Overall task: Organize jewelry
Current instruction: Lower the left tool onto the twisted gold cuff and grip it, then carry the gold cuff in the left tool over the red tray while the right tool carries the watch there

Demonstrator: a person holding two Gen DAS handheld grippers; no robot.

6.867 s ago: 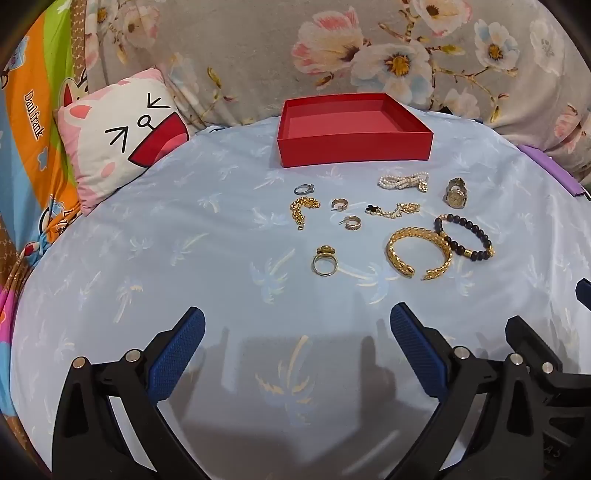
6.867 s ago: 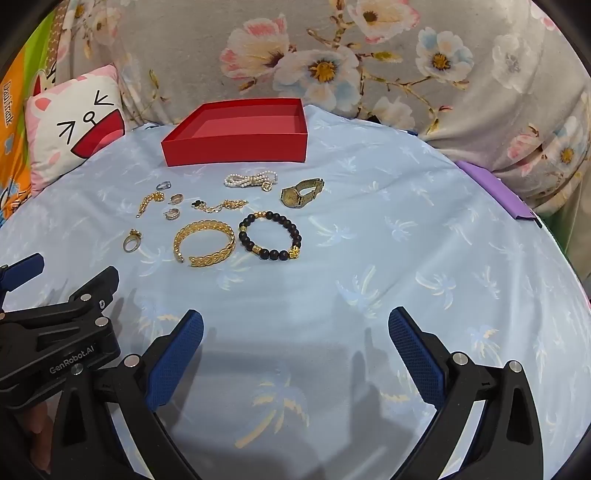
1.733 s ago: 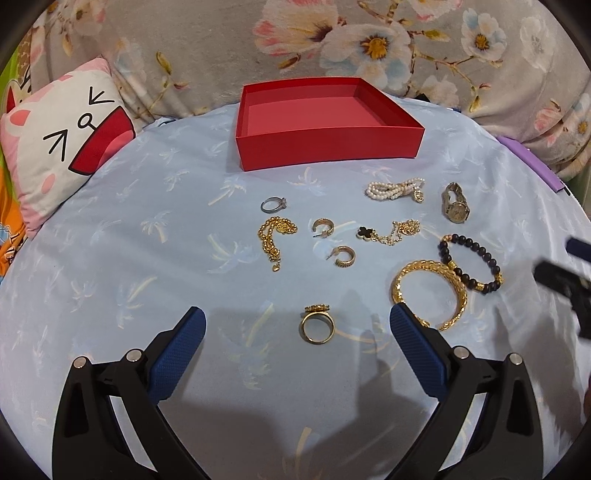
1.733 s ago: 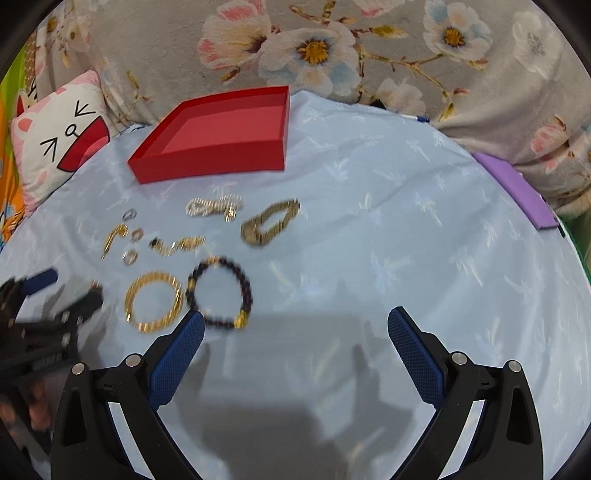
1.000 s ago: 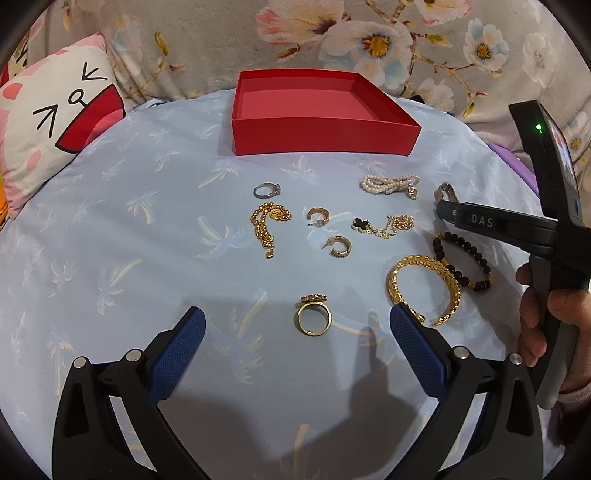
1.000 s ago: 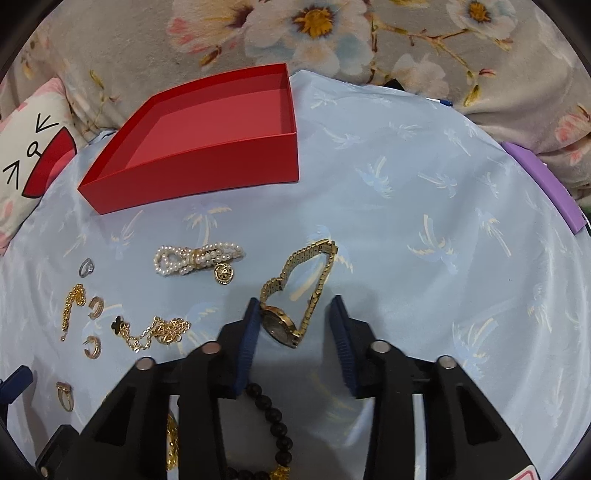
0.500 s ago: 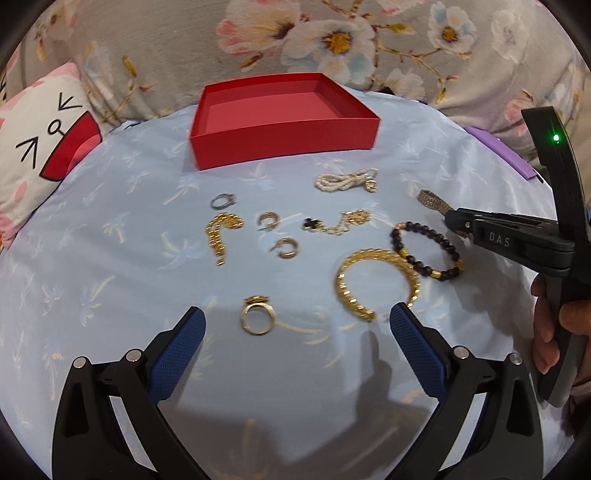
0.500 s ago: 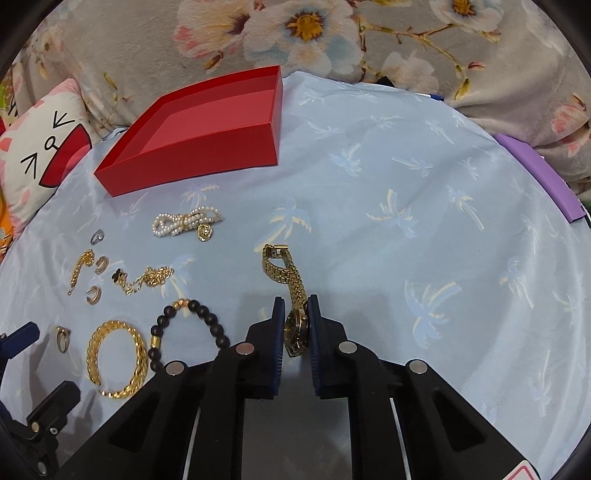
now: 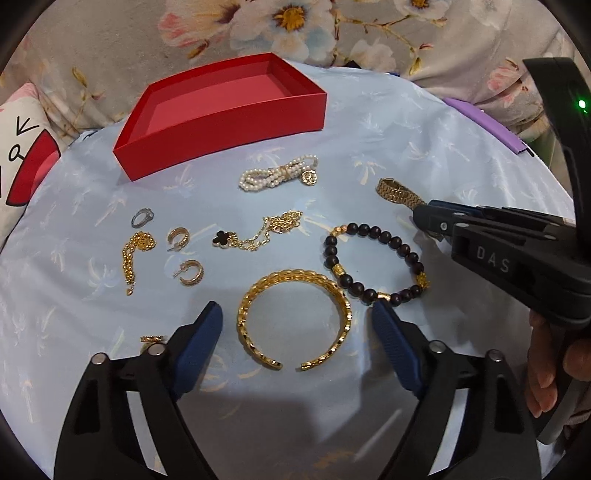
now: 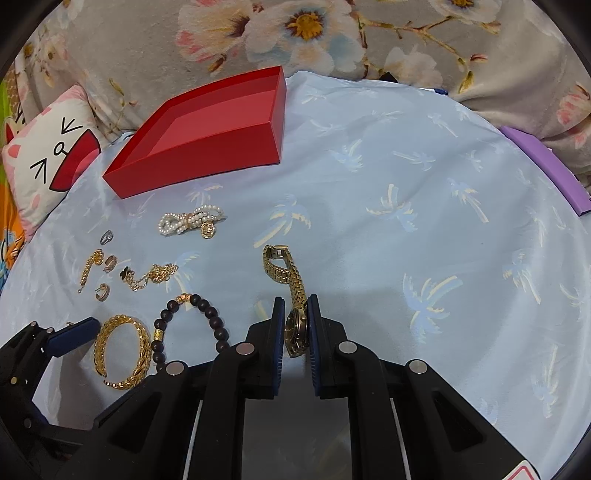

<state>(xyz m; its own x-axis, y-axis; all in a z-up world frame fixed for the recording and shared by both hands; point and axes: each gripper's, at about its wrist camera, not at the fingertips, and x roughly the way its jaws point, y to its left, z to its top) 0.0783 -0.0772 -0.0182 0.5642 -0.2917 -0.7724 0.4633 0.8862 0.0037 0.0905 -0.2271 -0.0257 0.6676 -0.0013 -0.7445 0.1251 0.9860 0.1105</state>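
Note:
My right gripper [image 10: 295, 321] is shut on a gold watch [image 10: 291, 291], its band sticking out ahead; it also shows in the left wrist view [image 9: 424, 218], watch band [image 9: 397, 192] at its tip. My left gripper [image 9: 295, 332] is open around the gold cuff bangle [image 9: 293, 317], fingers either side, apart from it. An empty red box [image 9: 221, 125] stands at the back. A dark bead bracelet [image 9: 373, 266], pearl bracelet [image 9: 277, 173], clover chain [image 9: 255, 232], gold chain [image 9: 135, 254], two hoop earrings [image 9: 192, 271], silver ring [image 9: 142, 216] and gold ring [image 9: 151, 339] lie on the cloth.
A light blue palm-print cloth [image 10: 424, 229] covers the round surface. A cat-face cushion [image 10: 48, 155] lies at the left, floral fabric [image 9: 295, 33] behind, a purple object [image 10: 546, 166] at the right edge.
My right gripper closed on the watch and lifted it. My left gripper moved forward and right, from near the gold ring to the cuff bangle, and narrowed around it.

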